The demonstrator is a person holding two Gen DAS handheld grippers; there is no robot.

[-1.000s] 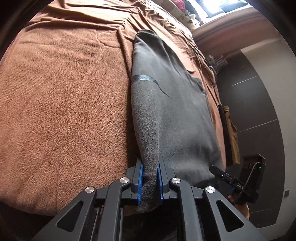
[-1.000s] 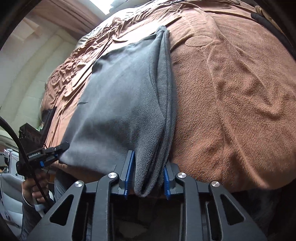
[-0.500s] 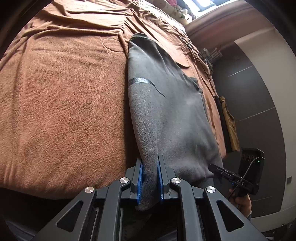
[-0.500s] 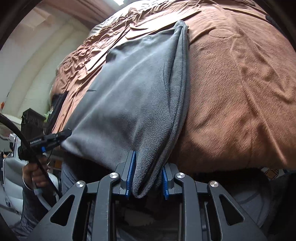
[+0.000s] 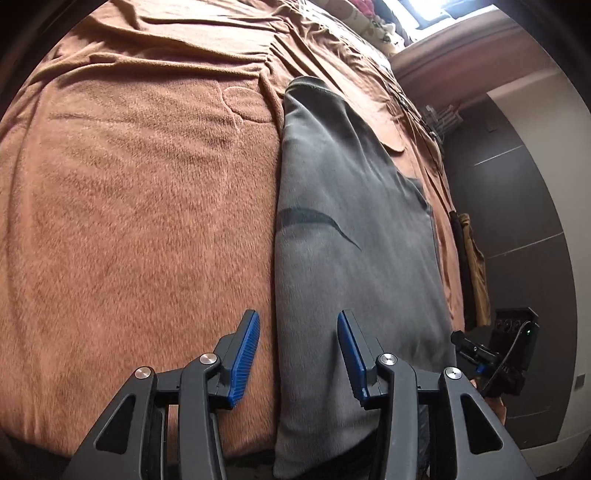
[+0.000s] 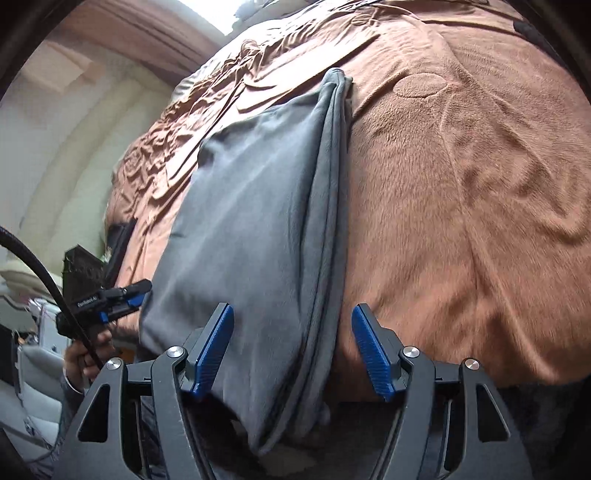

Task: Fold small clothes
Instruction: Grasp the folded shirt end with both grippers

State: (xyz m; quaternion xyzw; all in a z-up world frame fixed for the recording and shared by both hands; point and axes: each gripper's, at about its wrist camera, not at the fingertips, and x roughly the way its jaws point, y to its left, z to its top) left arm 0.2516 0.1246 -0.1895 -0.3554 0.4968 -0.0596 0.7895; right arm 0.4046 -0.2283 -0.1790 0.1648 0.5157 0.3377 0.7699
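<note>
A grey fleece garment lies folded lengthwise on a brown blanket, its near end hanging over the bed's front edge. It also shows in the right wrist view, with stacked folded edges along its right side. My left gripper is open, its blue pads either side of the garment's left corner, not touching it. My right gripper is open too, straddling the garment's right corner. The right gripper also shows in the left wrist view, and the left gripper in the right wrist view.
The brown blanket covers the whole bed, wrinkled toward the far end. A dark wall panel and a hanging tan cloth stand to the right of the bed. Pillows and a bright window lie at the far end.
Both grippers were shut on the garment's near corners and have opened, letting it go. The garment's near end now rests over the bed's front edge.
</note>
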